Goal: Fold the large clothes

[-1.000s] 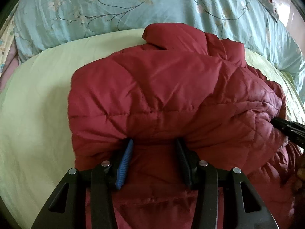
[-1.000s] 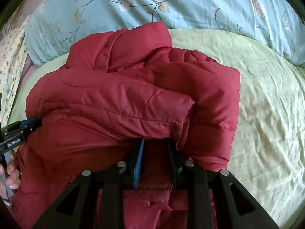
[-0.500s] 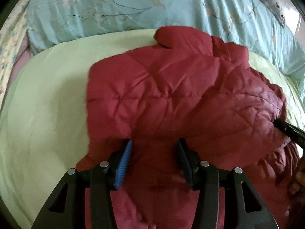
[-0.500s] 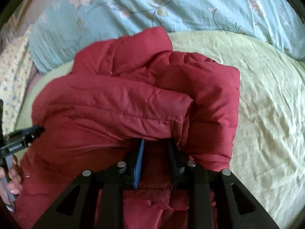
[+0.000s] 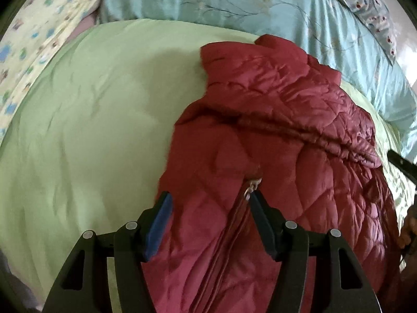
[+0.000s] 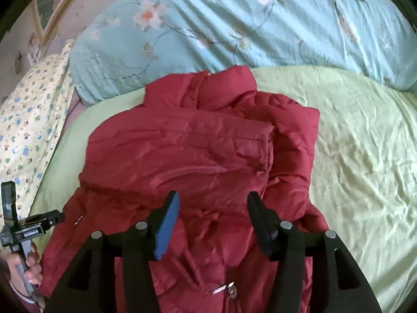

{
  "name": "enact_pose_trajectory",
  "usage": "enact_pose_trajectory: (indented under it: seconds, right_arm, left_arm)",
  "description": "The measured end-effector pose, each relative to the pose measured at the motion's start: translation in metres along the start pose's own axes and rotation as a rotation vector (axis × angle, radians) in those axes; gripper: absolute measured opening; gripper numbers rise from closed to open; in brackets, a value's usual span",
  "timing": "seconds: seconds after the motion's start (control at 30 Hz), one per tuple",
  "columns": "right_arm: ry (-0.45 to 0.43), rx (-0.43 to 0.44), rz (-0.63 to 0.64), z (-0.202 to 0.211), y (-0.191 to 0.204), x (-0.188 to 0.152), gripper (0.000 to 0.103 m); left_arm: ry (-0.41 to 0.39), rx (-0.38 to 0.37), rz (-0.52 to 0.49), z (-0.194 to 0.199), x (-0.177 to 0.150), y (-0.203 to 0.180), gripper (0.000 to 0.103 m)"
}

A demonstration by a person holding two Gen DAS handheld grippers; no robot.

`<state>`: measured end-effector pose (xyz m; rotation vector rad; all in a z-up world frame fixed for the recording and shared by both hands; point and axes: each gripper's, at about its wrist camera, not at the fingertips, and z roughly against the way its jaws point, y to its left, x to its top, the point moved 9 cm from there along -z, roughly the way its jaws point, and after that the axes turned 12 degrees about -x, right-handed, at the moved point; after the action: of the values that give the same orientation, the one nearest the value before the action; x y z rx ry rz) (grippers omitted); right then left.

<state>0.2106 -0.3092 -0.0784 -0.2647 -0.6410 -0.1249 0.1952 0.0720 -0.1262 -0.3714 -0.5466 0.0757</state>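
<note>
1. The red quilted jacket [image 6: 192, 161] lies bunched on the pale green sheet [image 6: 359, 156] of the bed, its collar end toward the blue floral duvet [image 6: 260, 26] along the far edge. It sits well in from the bed's far-left corner, where a yellow patterned pillow [image 6: 28, 120] rests.

2. The left gripper [image 5: 209, 203] hangs over the jacket's near portion with its jaws apart and nothing between them; the zipper pull [image 5: 251, 186] shows just beside the inner finger. Open like this, it looks ready to pick a new hold rather than carry cloth.

3. The right gripper [image 6: 212, 203] is likewise spread wide above the near hem, gripping nothing — the padded layers below it lie slack.

4. One fold seems laid: a thick upper layer is doubled over the body, its edge running across the middle in the right wrist view. The stack is lumpy, probably because the stuffing resists lying flat.

5. Judging by this, the next hold should take the near hem or a side edge — a shallow pinch may slip off the slick shell.
</note>
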Motion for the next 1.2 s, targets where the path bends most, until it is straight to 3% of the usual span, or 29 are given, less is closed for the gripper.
enact_pose_trajectory:
  seconds: [0.17,0.37,0.5,0.67,0.87,0.97,1.03,1.13,1.2]
  right_arm:
    - [-0.009,0.016,-0.070,0.031,-0.008,-0.038,0.062]
    - [-0.005,0.040,-0.239,0.077,-0.044,-0.085,0.069]
    - [0.059,-0.058,-0.190,0.095,-0.056,-0.109,0.078]
    - [0.147,-0.134,-0.113,0.106,-0.058,-0.144,0.078]
    - [0.255,-0.168,-0.031,0.103,-0.051,-0.183,0.078]
    - [0.298,-0.159,0.015,0.104,-0.050,-0.197,0.068]
    - [0.332,-0.115,0.015,0.109,-0.051,-0.205,0.044]
    - [0.347,-0.047,-0.023,0.120,-0.059,-0.210,0.033]
    - [0.341,-0.004,-0.049,0.127,-0.059,-0.211,0.032]
  left_arm:
    - [0.000,0.004,-0.025,0.020,-0.024,0.004,0.062]
    - [0.016,-0.006,-0.076,0.041,-0.037,0.010,0.067]
    - [0.033,0.013,-0.124,0.049,-0.044,0.015,0.071]
    - [0.067,-0.008,-0.128,0.050,-0.059,0.019,0.072]
    - [0.090,0.004,-0.164,0.050,-0.065,0.020,0.072]
    - [0.098,0.011,-0.179,0.056,-0.068,0.025,0.073]
    - [0.105,0.009,-0.176,0.058,-0.070,0.031,0.073]
    - [0.125,-0.010,-0.164,0.062,-0.078,0.039,0.074]
    - [0.147,-0.030,-0.161,0.062,-0.085,0.041,0.074]
